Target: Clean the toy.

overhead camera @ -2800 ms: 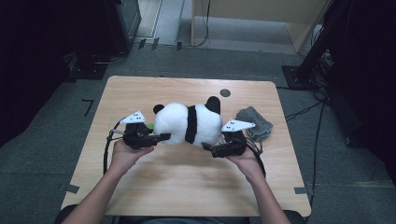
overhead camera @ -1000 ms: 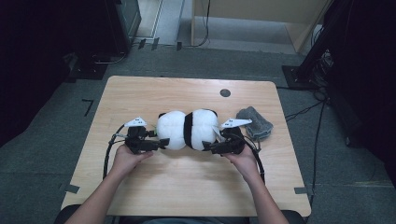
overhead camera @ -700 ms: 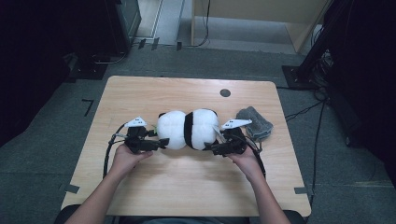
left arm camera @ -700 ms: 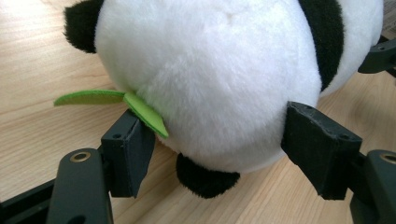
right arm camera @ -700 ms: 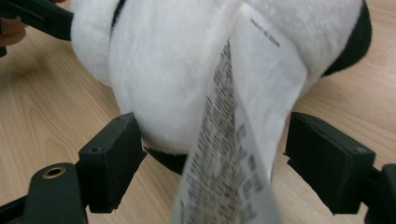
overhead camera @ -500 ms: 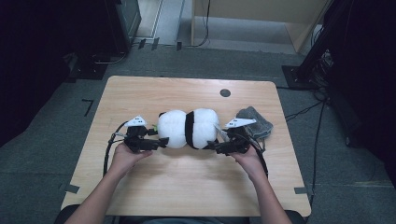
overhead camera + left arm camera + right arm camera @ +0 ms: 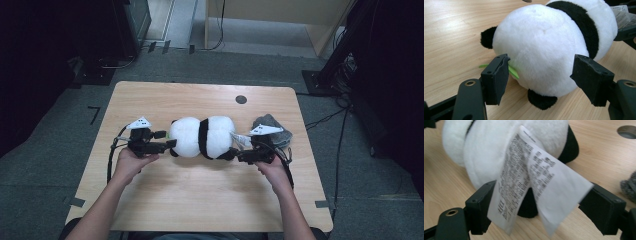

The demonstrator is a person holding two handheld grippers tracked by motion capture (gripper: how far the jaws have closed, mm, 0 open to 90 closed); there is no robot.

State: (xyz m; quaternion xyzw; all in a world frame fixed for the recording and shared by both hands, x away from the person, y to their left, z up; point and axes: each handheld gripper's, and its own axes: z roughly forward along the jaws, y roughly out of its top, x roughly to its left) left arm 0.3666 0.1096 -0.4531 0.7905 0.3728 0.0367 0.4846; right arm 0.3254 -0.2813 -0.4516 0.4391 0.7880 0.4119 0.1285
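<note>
From above, we flank the panda (image 7: 202,137); the right gripper (image 7: 536,212) view shows apart jaws and a printed tag (image 7: 534,175) at twelve o'clock; the left gripper (image 7: 541,77) has just been closing, jaws apart.

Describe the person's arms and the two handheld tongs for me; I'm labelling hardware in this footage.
Both forearms are bare, with no sleeves showing. The left tongs and right tongs have black bodies, each topped by a pale grey three-cornered plate. A black cable trails from each back along the wrist. Up close, the jaws end in blocky matte black pads on dark arms with brass-ringed screw holes.
</note>
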